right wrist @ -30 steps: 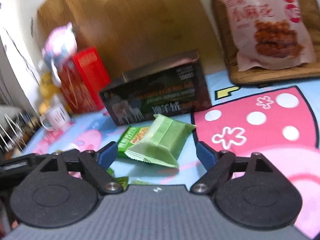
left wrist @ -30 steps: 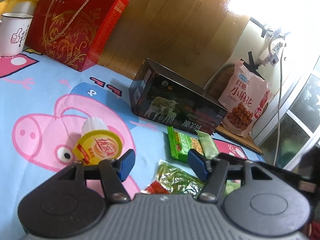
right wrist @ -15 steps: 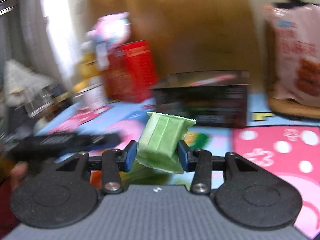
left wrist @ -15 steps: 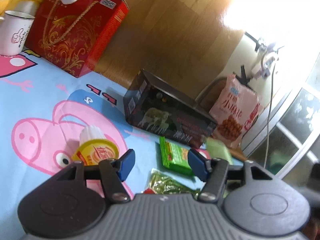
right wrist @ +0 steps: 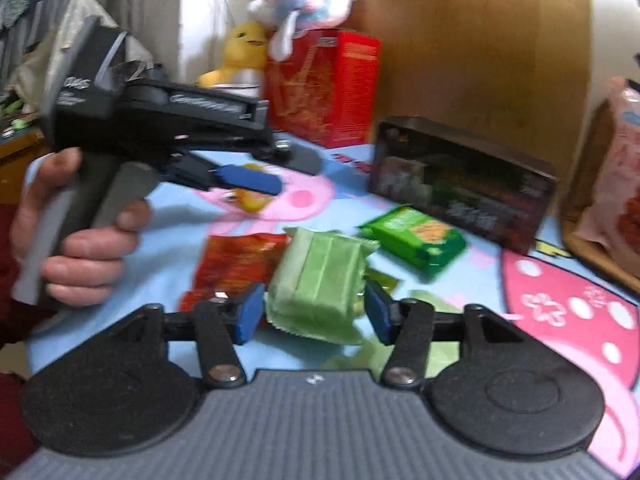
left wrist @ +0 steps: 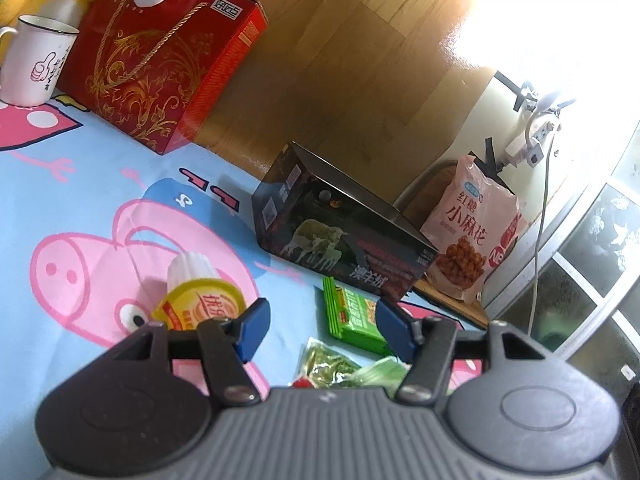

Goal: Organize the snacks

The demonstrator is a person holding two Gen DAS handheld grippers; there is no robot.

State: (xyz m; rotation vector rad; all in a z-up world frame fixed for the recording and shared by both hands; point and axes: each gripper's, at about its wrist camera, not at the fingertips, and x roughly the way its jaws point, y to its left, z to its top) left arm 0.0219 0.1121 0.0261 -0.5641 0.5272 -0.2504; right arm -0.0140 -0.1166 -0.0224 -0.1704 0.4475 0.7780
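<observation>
standing between the opening right hand-held gripper (right wrist: pixel 312 316) jaws, pale green snack pack (right wrist: pixel 320 284) points lengthwise away; left hand-held gripper (left wrist: pixel 322 330) apart, empty.

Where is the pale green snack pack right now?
In the right wrist view, the pale green pack sits between the right gripper's opening jaws, over the red packet and left of the bright green pack.

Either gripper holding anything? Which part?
Right gripper: jaws opening, pale green packet between them at its near end, hold uncertain. Left gripper: nothing.
</observation>
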